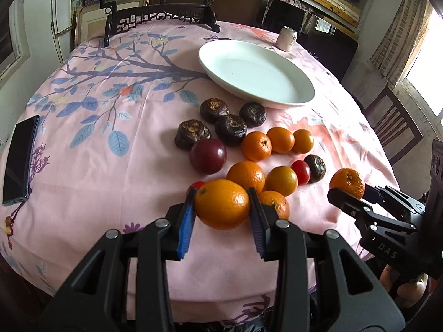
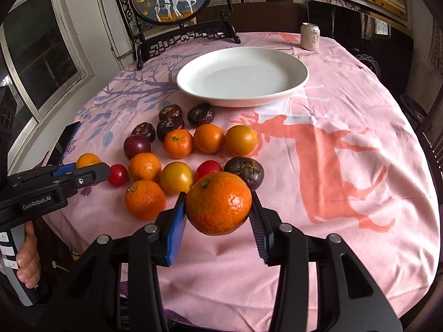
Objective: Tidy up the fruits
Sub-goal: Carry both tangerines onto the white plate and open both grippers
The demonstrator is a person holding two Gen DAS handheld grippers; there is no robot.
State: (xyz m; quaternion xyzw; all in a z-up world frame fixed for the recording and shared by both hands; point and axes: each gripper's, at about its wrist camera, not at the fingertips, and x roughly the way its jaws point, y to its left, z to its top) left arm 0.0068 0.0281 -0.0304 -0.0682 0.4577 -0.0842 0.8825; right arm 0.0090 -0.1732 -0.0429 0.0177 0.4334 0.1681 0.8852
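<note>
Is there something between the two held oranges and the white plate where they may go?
Yes. Loose fruit lies on the tablecloth between both hand-held grippers' oranges and the white plate. Carried above it, nothing visible blocks them.

**Surfaces on your table**

You have a matt printed pink tablecloth (image 2: 346, 116) under a glossy white ceramic plate (image 2: 293, 83). Your mandarin (image 2: 218, 203) has dimpled, shiny peel; the pads (image 2: 175, 231) gripping it look like ribbed blue rubber on matt black plastic.
</note>
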